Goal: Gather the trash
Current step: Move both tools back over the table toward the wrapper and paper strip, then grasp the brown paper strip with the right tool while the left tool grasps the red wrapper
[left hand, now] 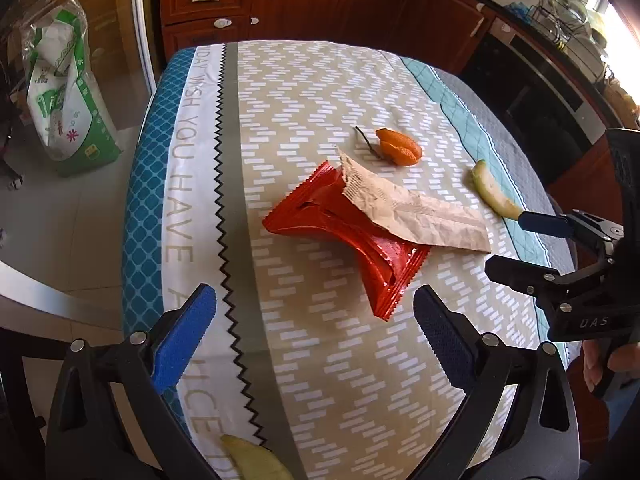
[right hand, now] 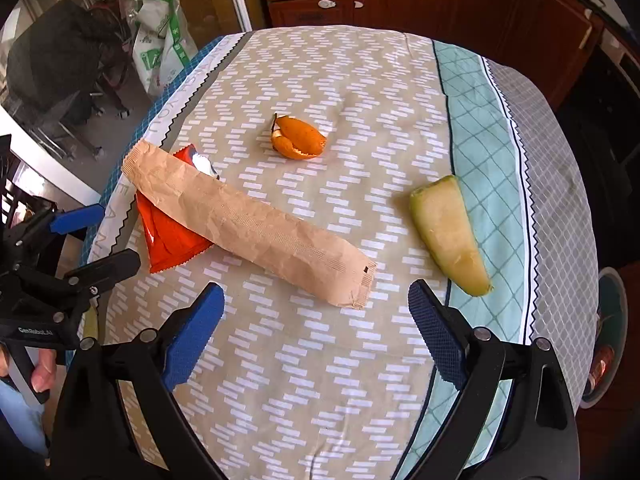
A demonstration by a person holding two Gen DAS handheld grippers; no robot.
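A crumpled red wrapper [left hand: 340, 232] [right hand: 168, 236] lies mid-table, with a long brown paper sleeve [left hand: 416, 208] [right hand: 256, 224] resting across it. Beyond them sits an orange peel [left hand: 400, 146] [right hand: 298, 138]. A pale green melon rind [right hand: 448, 236] [left hand: 494, 190] lies to the right on the teal stripe. Another rind piece [left hand: 256, 460] shows at the near edge in the left wrist view. My left gripper [left hand: 316, 340] hovers open just short of the red wrapper, holding nothing. My right gripper [right hand: 316, 328] is open too, near the sleeve's end, and it shows from the side [left hand: 516, 244] in the left wrist view.
The patterned tablecloth [right hand: 320, 380] covers a round table whose edge drops off on all sides. Wooden cabinets [left hand: 320, 0] stand behind. A green-and-white plastic bag [left hand: 64, 92] sits on the floor to the left. A bin-like container [right hand: 608, 340] is on the floor at the right.
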